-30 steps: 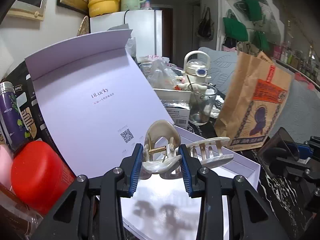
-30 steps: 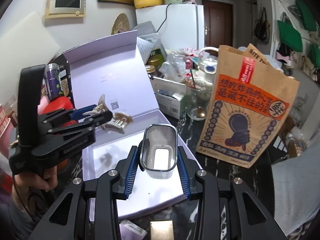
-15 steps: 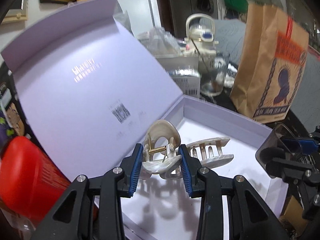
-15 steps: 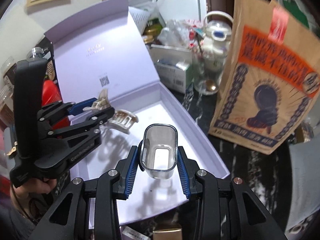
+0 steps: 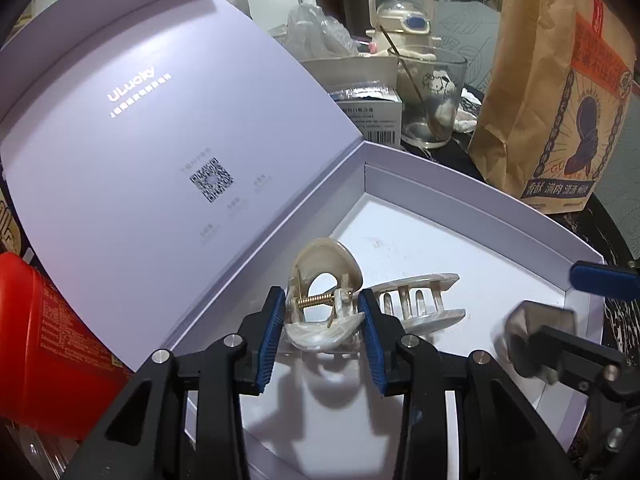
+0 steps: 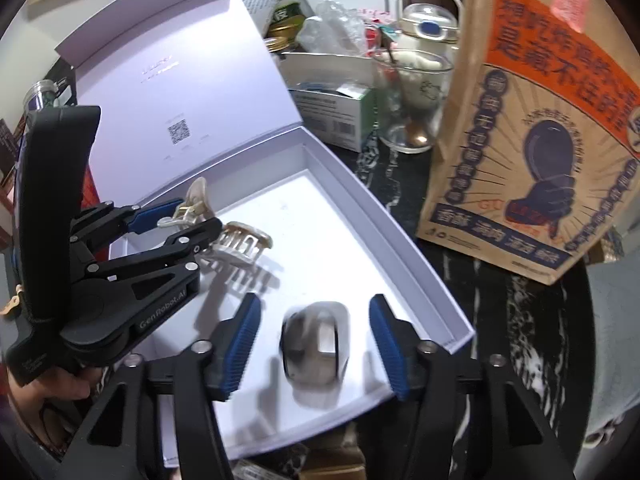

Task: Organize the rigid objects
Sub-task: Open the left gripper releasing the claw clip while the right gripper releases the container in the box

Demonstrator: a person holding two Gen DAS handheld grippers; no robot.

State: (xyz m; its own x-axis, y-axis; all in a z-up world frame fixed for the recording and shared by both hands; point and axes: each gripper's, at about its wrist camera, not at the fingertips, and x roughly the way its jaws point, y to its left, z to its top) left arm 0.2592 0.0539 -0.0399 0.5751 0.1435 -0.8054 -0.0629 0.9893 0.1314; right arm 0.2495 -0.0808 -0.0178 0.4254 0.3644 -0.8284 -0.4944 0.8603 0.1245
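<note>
Over the box (image 6: 404, 236), my left tongs (image 5: 322, 316) pinch the hair clip (image 5: 416, 304), teeth pointing right; my right tongs (image 6: 314, 340) are opening around the loose cup (image 6: 316, 346).

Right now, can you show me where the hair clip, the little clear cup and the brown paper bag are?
hair clip (image 5: 416, 300), left wrist view, its teeth.
little clear cup (image 6: 316, 338), right wrist view, its blurred body.
brown paper bag (image 6: 532, 120), right wrist view, printed front.

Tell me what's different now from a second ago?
Both grippers dropped into the open lavender box. The right gripper is opening its jaws, letting go of the small clear container, now blurred between them. The left gripper still clamps the pearly hair claw.
</note>
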